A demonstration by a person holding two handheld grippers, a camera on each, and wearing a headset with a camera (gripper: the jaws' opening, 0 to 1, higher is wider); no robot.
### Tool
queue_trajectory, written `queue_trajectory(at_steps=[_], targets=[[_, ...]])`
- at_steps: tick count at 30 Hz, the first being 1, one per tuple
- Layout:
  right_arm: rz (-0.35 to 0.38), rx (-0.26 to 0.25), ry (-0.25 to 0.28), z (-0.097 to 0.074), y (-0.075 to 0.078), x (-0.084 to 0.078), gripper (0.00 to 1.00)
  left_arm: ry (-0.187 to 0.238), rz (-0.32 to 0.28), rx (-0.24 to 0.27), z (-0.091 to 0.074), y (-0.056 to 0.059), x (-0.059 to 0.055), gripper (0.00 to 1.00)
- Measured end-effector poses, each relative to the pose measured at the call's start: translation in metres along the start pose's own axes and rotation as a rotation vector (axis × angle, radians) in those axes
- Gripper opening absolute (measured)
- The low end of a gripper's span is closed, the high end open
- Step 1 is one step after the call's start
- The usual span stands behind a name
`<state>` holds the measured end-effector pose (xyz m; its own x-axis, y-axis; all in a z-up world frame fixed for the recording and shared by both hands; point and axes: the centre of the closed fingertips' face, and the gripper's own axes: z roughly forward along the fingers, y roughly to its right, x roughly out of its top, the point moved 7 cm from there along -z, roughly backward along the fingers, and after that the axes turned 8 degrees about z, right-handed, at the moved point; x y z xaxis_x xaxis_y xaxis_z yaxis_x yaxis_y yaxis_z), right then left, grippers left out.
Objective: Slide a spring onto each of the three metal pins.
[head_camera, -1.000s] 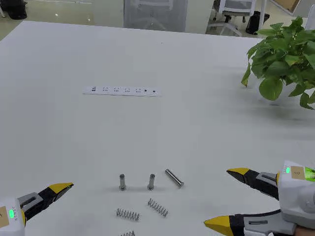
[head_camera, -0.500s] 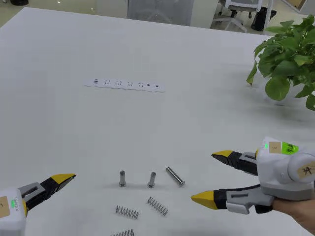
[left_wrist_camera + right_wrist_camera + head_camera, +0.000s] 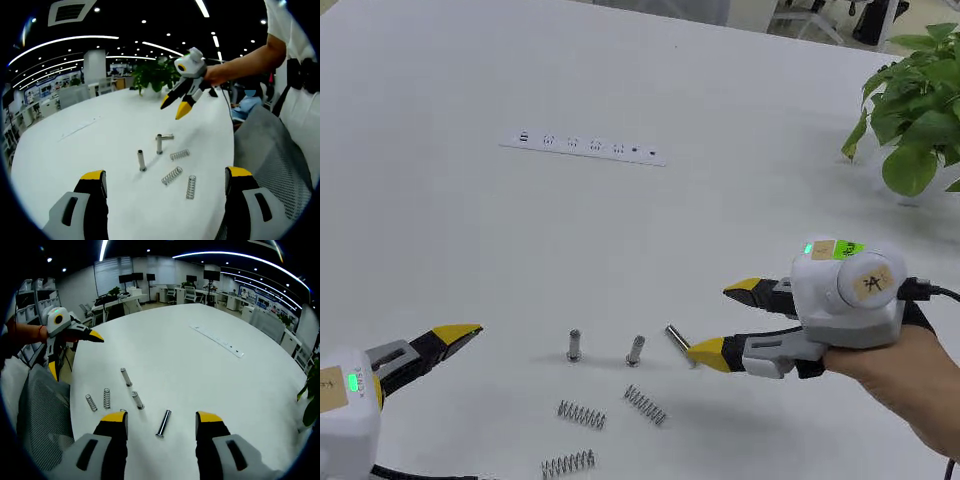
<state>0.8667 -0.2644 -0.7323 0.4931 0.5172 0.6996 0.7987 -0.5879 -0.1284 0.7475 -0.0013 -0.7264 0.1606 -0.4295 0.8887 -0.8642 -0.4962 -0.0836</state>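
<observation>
The right gripper [image 3: 720, 320] hangs with its jaws wide apart and nothing between them. In the right gripper view, one pin [image 3: 163, 423] lies flat on the white table [image 3: 470, 230] just ahead of the gap between the jaws. Its long axis runs nearly straight away from the gripper, with the flanged end nearest. In the head view that end sits just beside the lower yellow tip.

Beyond this pin, toward the left gripper [image 3: 165, 175], two more pins [image 3: 636, 349] [image 3: 574, 345] stand upright on their flanged ends, side by side and apart from each other.

The left gripper is also spread open and empty, low over the table's near edge, pointing toward the pins. Between it and the standing pins lie three springs, all on their sides. Two of them [image 3: 645, 405] [image 3: 581, 414] are just short of the pins, and the third [image 3: 567, 463] is closer to the left gripper.

Well beyond both grippers a white power strip [image 3: 585, 147] lies flat, and a leafy plant [image 3: 915, 110] stands far out past the right gripper.
</observation>
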Motion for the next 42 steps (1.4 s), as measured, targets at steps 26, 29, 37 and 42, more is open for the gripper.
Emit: queue_trajectory(at_steps=[26, 29, 37, 42], targets=[[0.085, -0.015, -0.260, 0.068, 0.011, -0.005, 0.20, 0.025, -0.064, 0.030, 0.001, -0.009, -0.006, 1.00], [0.089, -0.019, -0.281, 0.073, 0.011, -0.008, 0.19, 0.025, -0.067, 0.028, 0.001, -0.009, -0.007, 1.00], [0.098, -0.028, -0.314, 0.077, 0.010, -0.013, 0.16, 0.029, -0.073, 0.026, 0.001, -0.008, -0.008, 1.00], [0.104, -0.026, -0.322, 0.080, 0.009, -0.016, 0.15, 0.026, -0.077, 0.022, 0.002, -0.007, -0.010, 1.00]])
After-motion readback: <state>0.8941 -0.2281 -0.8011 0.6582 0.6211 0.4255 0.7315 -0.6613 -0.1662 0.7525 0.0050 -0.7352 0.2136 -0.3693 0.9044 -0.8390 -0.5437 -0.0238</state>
